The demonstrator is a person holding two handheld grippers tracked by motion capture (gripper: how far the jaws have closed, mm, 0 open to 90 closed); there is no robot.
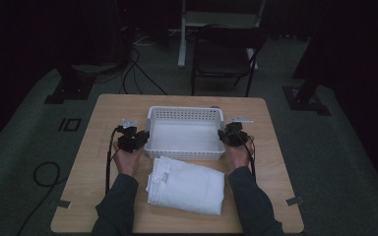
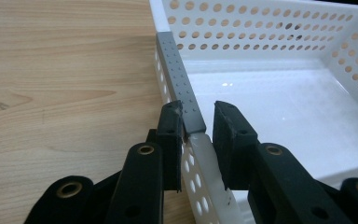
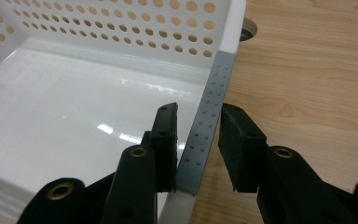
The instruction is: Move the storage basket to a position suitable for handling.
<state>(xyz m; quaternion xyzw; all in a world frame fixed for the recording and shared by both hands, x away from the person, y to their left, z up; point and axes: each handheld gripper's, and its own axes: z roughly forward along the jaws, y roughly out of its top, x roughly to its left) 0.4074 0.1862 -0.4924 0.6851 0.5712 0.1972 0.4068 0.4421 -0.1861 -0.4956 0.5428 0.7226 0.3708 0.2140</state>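
High view: white perforated plastic basket [image 1: 185, 132] sat mid-desk, empty; folded white towel [image 1: 186, 184] lay just beside its near wall, toward the desk's near edge. Left gripper [image 1: 139, 137] and right gripper [image 1: 225, 135] met the basket's side rims.

Left gripper view: jaws pinched the left rim at a grey dimpled strip [image 2: 179, 84]; smooth glossy floor.

Right gripper view: jaws pinched the right rim's matching grey strip [image 3: 209, 116]; wood-grain desk [image 3: 307, 70] beyond.

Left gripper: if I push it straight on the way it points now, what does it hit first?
Judging by the left gripper view, the left gripper already straddles the near side rim of the white basket, at its grey grip strip. Straight on it would likely just slide along that rim toward the basket's far corner; depth is unclear.
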